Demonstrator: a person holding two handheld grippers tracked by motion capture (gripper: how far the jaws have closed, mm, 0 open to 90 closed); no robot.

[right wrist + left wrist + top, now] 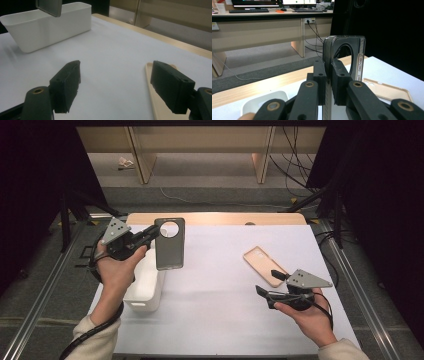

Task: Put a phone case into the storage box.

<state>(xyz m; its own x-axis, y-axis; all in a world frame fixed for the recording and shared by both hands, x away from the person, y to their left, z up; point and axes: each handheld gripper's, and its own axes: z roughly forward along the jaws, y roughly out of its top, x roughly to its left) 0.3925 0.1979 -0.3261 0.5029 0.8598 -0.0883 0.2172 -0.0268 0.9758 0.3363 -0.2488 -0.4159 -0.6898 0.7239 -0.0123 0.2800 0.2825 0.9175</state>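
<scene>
Left hand: raised above the table's left side, forearm coming up from the bottom edge.
Left gripper: jaws closed on the edge of the grey phone case, which is held upright in the air, above the white bin.
Right hand: low, near the table's right front, wrist turned so the gripper points left.
Right gripper: jaws wide apart, holding nothing, just above the white table cover.
Beige phone case: flat on the cover, just beside the right gripper.

Two phone cases, one grey case and one tan case, plus one white bin.
</scene>
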